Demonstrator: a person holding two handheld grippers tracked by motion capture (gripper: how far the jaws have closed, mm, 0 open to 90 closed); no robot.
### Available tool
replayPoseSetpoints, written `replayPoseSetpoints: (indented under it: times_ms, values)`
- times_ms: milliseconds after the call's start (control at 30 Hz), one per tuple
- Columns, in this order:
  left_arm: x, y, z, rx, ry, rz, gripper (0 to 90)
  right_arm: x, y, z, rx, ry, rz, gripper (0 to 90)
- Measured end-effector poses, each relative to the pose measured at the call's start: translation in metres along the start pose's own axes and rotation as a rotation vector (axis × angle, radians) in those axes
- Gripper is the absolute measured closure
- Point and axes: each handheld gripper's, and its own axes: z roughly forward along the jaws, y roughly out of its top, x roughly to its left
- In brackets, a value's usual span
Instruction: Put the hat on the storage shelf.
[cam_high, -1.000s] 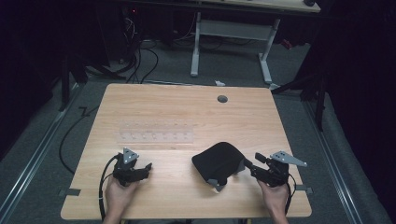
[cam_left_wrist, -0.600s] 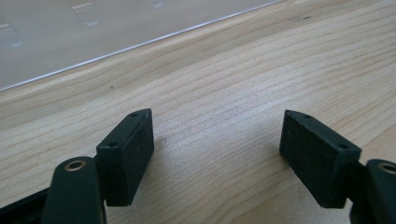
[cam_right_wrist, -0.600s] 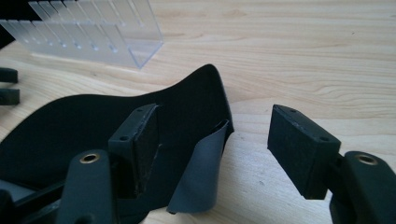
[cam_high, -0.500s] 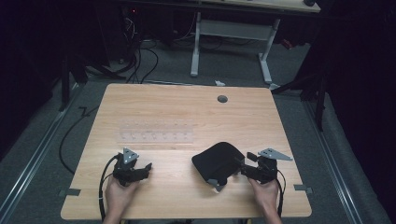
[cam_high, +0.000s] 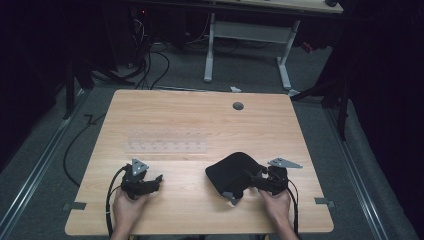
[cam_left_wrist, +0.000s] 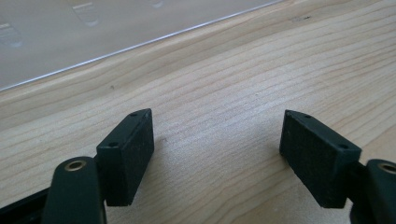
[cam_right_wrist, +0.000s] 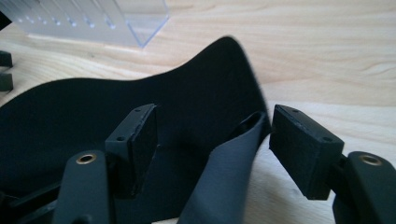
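Right gripper (cam_high: 256, 178) has closed in on the black pouch (cam_high: 232, 172), fingers (cam_right_wrist: 135, 140) just widened astride its edge, unclamped. Grasp appears imminent. Left gripper (cam_high: 155, 180) idle, fingers wide, empty.

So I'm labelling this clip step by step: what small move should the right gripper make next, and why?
Probably close. The right gripper has just been opening, and its jaws now stand wide apart around the raised edge of the black cloth pouch, pads not yet pressing. The left gripper waits open over bare table.
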Motion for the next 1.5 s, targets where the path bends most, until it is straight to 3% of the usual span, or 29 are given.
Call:
replayPoseSetpoints:
  times_ms: [267,567,733,800,933,1133,1500]
  values:
    - [0.0,0.0,0.0,0.0,0.0,0.0,26.5,0.0,-0.001,0.009,0.025,0.054,0.013,39.6]
    - [0.0,0.0,0.0,-0.001,0.0,-0.001,26.5,0.002,-0.006,0.015,0.061,0.064,-0.028,51.5]
    - [0.0,0.0,0.0,-0.002,0.0,0.001,26.6,0.003,-0.011,0.014,0.07,0.084,-0.034,55.7]
    - [0.0,0.0,0.0,0.0,-0.002,0.003,26.7,0.003,-0.012,0.012,0.073,0.102,-0.048,61.5]
    - [0.0,0.0,0.0,0.0,-0.002,0.003,26.7,0.002,-0.013,0.01,0.071,0.118,-0.046,66.8]
    - [-0.001,0.0,0.0,-0.001,-0.007,0.005,28.0,0.009,-0.015,0.007,0.046,0.136,-0.113,76.7]
    - [-0.001,0.0,-0.001,-0.001,-0.008,0.006,28.8,0.012,-0.012,0.001,0.034,0.166,-0.105,83.4]
